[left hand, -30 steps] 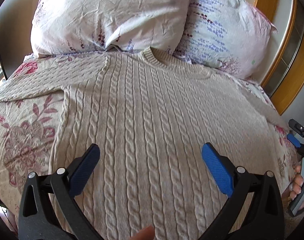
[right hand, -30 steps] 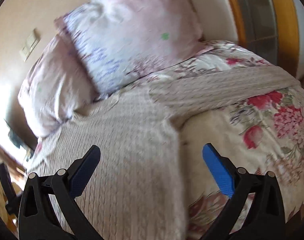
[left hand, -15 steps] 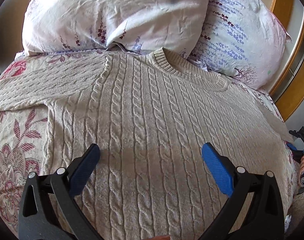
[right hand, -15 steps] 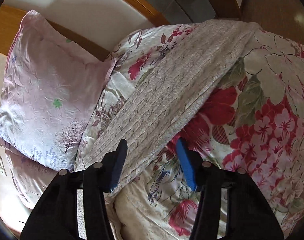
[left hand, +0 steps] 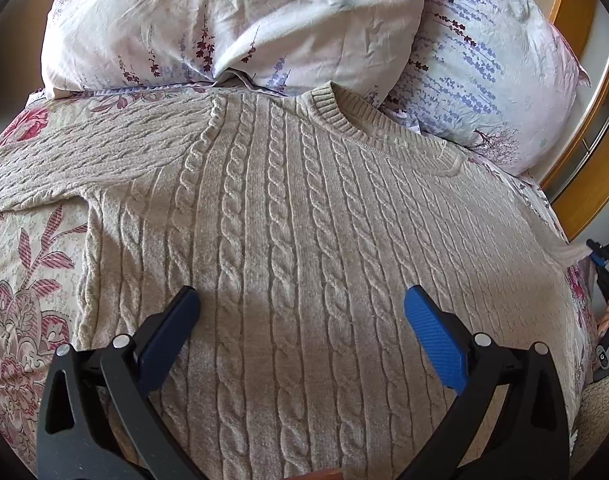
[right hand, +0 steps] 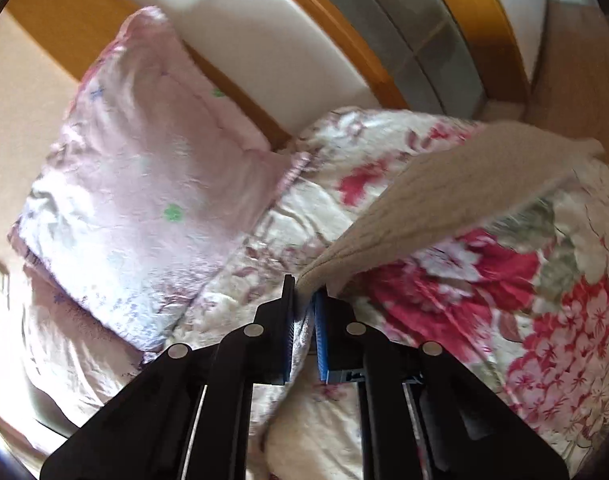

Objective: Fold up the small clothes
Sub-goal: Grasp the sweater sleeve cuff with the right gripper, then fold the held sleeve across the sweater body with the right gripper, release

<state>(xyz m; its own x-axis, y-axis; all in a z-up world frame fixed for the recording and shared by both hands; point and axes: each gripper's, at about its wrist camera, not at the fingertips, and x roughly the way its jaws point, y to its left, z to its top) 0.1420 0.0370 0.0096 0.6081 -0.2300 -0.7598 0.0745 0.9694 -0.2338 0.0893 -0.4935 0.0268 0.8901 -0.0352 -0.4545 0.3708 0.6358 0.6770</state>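
Left wrist view: looks steeply down along the left tongs [left hand: 300, 312] from close above the cable-knit sweater [left hand: 304, 240], facing the two pillows [left hand: 232, 24] at the head of the bed; the right tongs [left hand: 602, 262] appear small at the right edge. Right wrist view: rolled and blurred, looks at a shallower angle along the right tongs [right hand: 303, 304] from the bed's side, close over the floral bedspread [right hand: 484, 280], toward the wooden headboard [right hand: 240, 92]. Shared: sweater sleeve [right hand: 444, 196], pink-lilac pillow [right hand: 144, 168], bedspread.
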